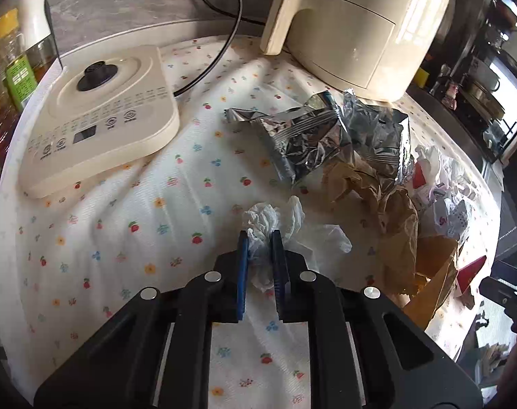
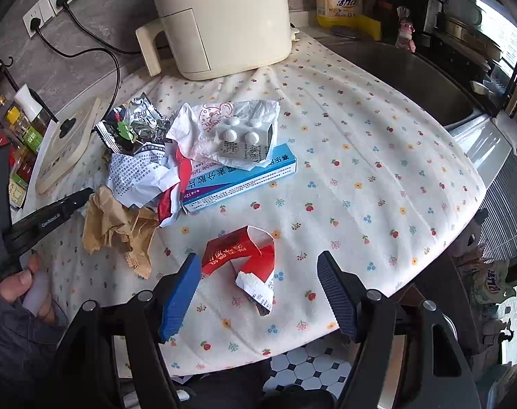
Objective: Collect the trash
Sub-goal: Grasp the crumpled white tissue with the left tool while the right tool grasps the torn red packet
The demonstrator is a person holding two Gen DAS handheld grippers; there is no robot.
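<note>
two fingers (image 1: pixel 243 255) pinching crumpled tissue (image 1: pixel 263 225)

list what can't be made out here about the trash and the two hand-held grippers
- Left wrist view: the white tissue, partly covered by the left hand-held gripper.
- Both views: no bin in frame.
- Right wrist view: the blue box, partly under a white bag.

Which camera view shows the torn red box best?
The right wrist view. There the red box lies whole and unhidden on the cloth, between the open right claw's fingers. The left wrist view shows only a red corner of it at the edge, behind brown paper.
</note>
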